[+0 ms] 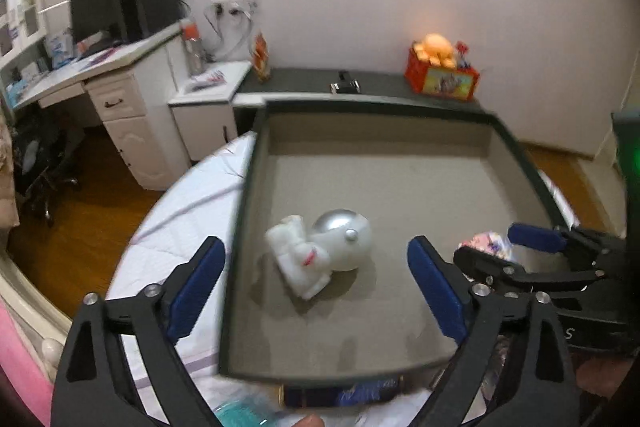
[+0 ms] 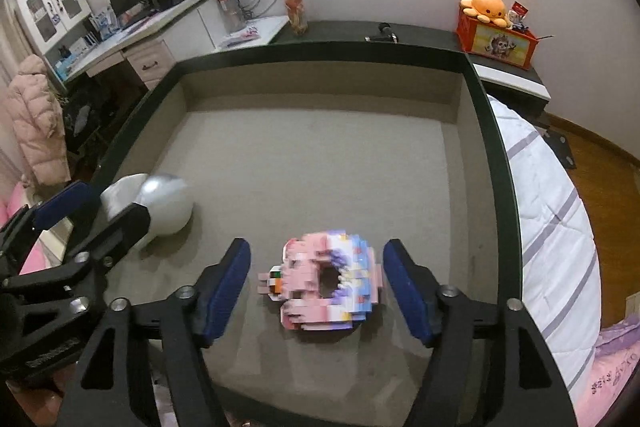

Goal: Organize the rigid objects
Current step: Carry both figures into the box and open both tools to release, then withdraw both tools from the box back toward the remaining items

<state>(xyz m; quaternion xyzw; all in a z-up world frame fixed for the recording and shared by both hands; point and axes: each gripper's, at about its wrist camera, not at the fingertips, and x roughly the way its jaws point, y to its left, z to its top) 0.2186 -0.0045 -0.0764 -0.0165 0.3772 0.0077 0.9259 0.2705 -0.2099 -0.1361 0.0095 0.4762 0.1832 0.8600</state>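
A wide tray (image 1: 440,163) with a dark green rim and grey floor lies on the bed. A white astronaut figure (image 1: 316,251) with a silver helmet lies on its side on the tray floor; its helmet also shows in the right wrist view (image 2: 168,207). My left gripper (image 1: 316,287) is open, its jaws wide on either side of the astronaut, not touching. A pink, white and blue brick-built ring (image 2: 330,283) lies on the tray floor (image 2: 320,155). My right gripper (image 2: 316,291) is open around the ring, apart from it; it also shows in the left wrist view (image 1: 504,247).
The tray rests on a white striped bedspread (image 2: 552,219). A dark shelf (image 2: 360,27) behind carries a red box with an orange plush (image 2: 496,27) and a small dark item (image 2: 380,33). A white desk (image 1: 100,83) with monitor stands at left. Packets lie under the tray's near edge (image 1: 348,393).
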